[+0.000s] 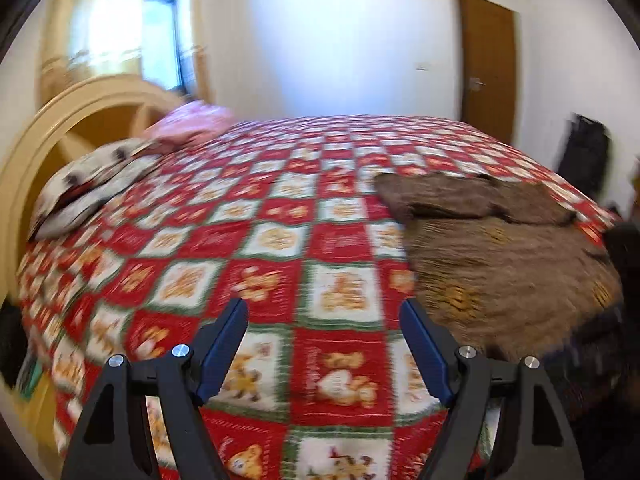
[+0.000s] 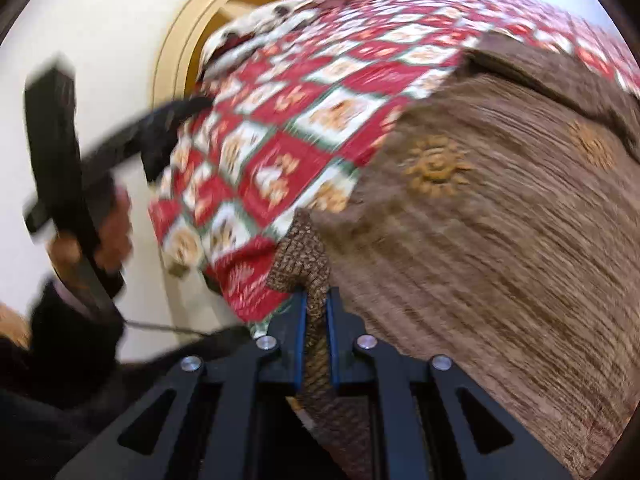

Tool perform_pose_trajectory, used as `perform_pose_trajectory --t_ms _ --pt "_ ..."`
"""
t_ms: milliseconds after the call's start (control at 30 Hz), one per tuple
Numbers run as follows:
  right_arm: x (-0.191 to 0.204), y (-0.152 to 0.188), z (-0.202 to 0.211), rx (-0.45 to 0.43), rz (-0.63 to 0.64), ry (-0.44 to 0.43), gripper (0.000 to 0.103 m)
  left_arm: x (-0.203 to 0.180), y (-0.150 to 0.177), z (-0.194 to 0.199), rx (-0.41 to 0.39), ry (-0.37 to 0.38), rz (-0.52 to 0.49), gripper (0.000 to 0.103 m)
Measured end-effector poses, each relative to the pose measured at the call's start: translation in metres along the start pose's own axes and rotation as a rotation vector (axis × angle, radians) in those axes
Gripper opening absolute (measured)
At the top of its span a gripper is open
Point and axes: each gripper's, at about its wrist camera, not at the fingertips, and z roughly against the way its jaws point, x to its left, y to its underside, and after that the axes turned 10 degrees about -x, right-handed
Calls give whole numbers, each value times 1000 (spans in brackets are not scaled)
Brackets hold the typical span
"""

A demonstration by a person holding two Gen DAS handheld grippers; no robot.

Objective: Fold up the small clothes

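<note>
Right wrist view: the right tool (image 2: 316,312) pinches a corner of the brown garment (image 2: 480,240), which lies mostly spread on the bed (image 2: 280,128). The left tool (image 1: 324,320) hovers wide and empty over the quilt. Folding looks barely begun; one sleeve is already turned in.

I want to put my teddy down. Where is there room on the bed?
The quilt is bare between the pillows and the brown garment. It is crowded by that garment, where the right gripper pinches its corner.
</note>
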Motion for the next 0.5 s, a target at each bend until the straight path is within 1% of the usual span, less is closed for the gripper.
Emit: perform_pose_trajectory --t_ms 67,200,267,300,367,433,500 --pt "-12 -6 7 -24 -49 5 12 -13 -1 -2 -2 84 -57 79" --pt "-31 -15 14 -44 -104 59 12 -50 -1 -14 -18 238 -232 79" --pt "-40 -17 15 -47 -130 76 12 -66 0 -24 4 305 -304 79" --pt "-45 -18 15 -45 -144 82 12 -75 1 -31 20 352 -350 79" --pt "-57 -18 16 -45 -170 94 12 -86 2 -40 36 407 -400 79" --pt "-68 -17 14 -44 -205 98 13 -97 2 -51 66 481 -426 79" --pt "-76 -16 15 -41 -239 93 16 -107 3 -60 83 517 -472 79"
